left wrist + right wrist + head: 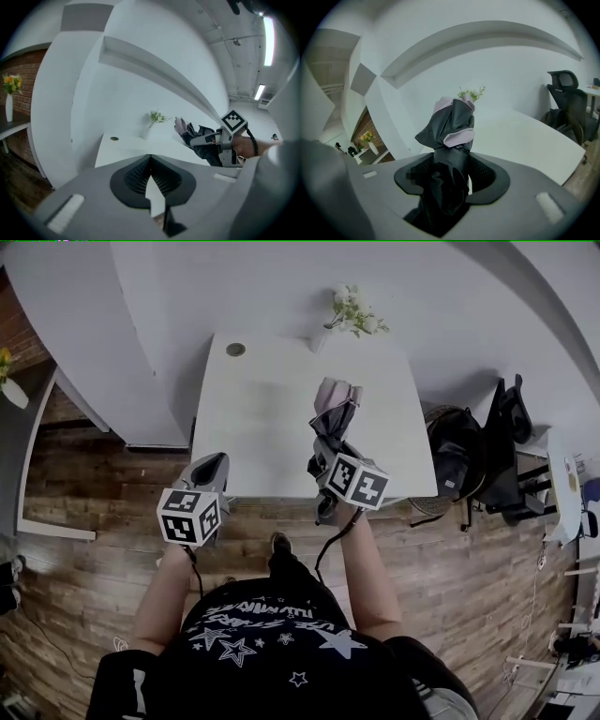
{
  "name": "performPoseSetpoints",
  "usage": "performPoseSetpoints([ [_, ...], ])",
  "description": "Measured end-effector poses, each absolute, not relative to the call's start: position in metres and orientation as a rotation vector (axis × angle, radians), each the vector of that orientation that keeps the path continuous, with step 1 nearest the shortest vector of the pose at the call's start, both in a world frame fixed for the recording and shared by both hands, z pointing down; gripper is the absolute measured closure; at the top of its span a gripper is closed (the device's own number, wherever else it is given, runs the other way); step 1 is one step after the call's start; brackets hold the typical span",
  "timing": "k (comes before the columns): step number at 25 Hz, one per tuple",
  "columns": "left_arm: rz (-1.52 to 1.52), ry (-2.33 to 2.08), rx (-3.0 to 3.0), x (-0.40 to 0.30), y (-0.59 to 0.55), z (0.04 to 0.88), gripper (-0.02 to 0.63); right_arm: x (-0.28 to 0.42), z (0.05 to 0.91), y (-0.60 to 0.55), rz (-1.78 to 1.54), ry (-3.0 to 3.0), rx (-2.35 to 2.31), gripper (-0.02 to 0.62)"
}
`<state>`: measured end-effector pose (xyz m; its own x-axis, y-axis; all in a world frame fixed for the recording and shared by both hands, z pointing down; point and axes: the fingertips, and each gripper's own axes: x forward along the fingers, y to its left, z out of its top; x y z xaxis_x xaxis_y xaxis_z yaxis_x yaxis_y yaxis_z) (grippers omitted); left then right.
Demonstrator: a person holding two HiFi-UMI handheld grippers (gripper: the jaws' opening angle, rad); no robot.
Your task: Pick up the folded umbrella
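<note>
We see the right gripper [328, 457] clamped on the folded umbrella [336, 409]. In the right gripper view its 2 jaws press on either side of the dark bunched fabric low on the umbrella [452, 122], which rises between them and points away, showing pale lilac folds near its far end. In the head view the umbrella hangs over the near right part of the white table [262, 418]. From the left gripper view it looks clear of the tabletop [126, 145], tilted up and away from the person, with the right gripper's marker cube [234, 121] just behind it. The left gripper [211, 467] hovers at the near left edge of the table, well apart from the umbrella. In its own view we find the jaws brought together at the tips with nothing between them, and only a sliver of table shows through the gap lower down [150, 161]. At the far edge of the table stands 1 small vase of white flowers [352, 310], and a small round disc [235, 349] lies near the far left corner. To the right of the table we see a black office chair [506, 437] on the wooden floor [94, 484]. Both of the person's forearms reach forward from a dark shirt printed with stars.
</note>
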<state>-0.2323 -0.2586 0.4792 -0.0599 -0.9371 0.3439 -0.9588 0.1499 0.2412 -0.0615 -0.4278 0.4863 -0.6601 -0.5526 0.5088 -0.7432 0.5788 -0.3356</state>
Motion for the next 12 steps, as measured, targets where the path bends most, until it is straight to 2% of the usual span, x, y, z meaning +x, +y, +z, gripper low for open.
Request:
performPoseSetpoints([
  [12,0.078,-1.944,1.902,-0.215,-0.188,0.471,0.606,-0.038,0.473,-0.334,0.763,-2.500,1.122,0.359],
])
